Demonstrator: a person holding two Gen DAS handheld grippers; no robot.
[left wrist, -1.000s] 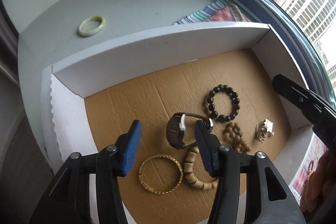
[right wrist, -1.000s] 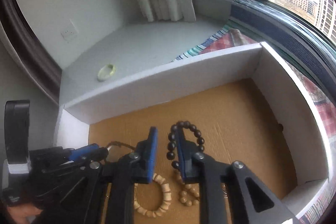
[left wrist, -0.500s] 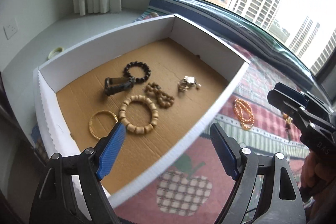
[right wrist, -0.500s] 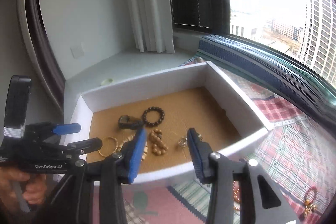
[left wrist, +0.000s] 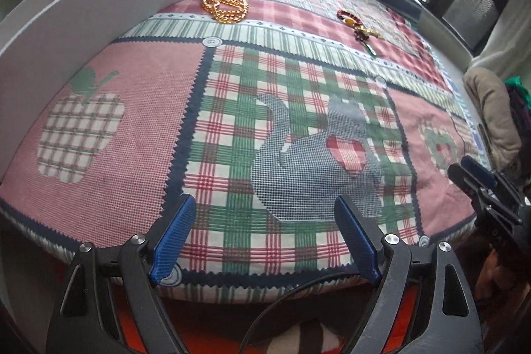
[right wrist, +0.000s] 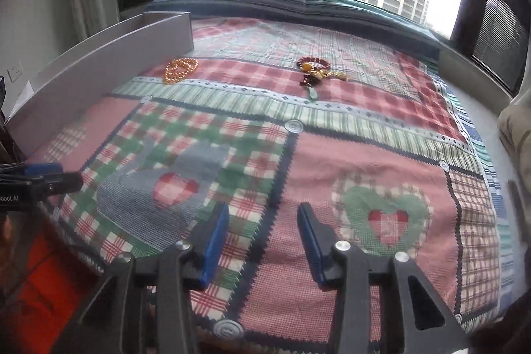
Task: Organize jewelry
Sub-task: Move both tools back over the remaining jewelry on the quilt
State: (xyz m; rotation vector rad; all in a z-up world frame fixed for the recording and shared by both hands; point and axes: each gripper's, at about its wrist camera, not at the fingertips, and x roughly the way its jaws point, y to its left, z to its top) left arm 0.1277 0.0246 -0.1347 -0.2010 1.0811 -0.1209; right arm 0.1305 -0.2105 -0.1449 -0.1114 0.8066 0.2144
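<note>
Grippers, your left gripper [left wrist: 265, 241] and right gripper [right wrist: 262, 241], gaped empty; gold beads [left wrist: 225, 7] lay at eleven o'clock, red bracelet [right wrist: 313, 68] at twelve, nearer your right.

My left tongs [left wrist: 262, 238] and right tongs [right wrist: 262, 241] over the quilt's [right wrist: 332, 161] near edge, box [right wrist: 99, 72] at left, bead necklace [right wrist: 179, 70] beside its wall, bracelet cluster [right wrist: 315, 70] farther right, both far ahead of me.

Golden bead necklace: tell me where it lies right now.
The golden bead necklace lies heaped on the patchwork plaid cloth, far side in both views, beside the white box wall's end, left of the red bead bracelet.
</note>
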